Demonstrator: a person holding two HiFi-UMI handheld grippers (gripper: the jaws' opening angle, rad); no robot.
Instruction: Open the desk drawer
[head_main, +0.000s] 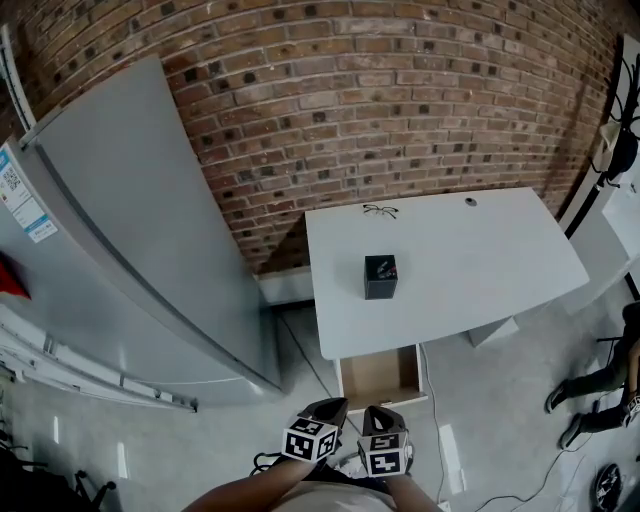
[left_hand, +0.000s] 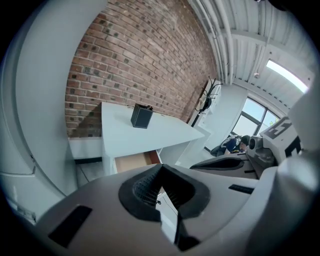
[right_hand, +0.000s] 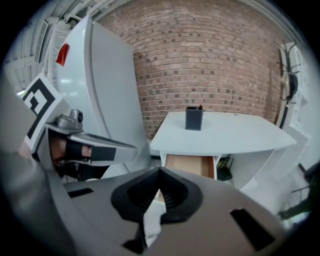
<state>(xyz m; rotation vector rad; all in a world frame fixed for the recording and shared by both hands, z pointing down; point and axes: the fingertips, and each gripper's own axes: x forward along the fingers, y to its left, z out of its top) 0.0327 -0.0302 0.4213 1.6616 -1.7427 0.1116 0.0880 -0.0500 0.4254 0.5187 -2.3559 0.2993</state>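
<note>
The desk drawer (head_main: 380, 375) is pulled out under the white desk (head_main: 450, 300), low in the middle, so I think you are done; your left gripper (head_main: 331, 408) and right gripper (head_main: 381, 413), both closed and empty, can just rest.

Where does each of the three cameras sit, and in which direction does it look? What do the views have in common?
Head view: on the head, steeply down at white desk, open drawer, black box; forearms, left gripper, right gripper at bottom.
Left gripper view: on the left gripper, along its shut jaws toward the desk; right gripper at right.
Right gripper view: on the right gripper, along its shut jaws toward the drawer; left gripper at left.
All share desk, drawer, box.
</note>
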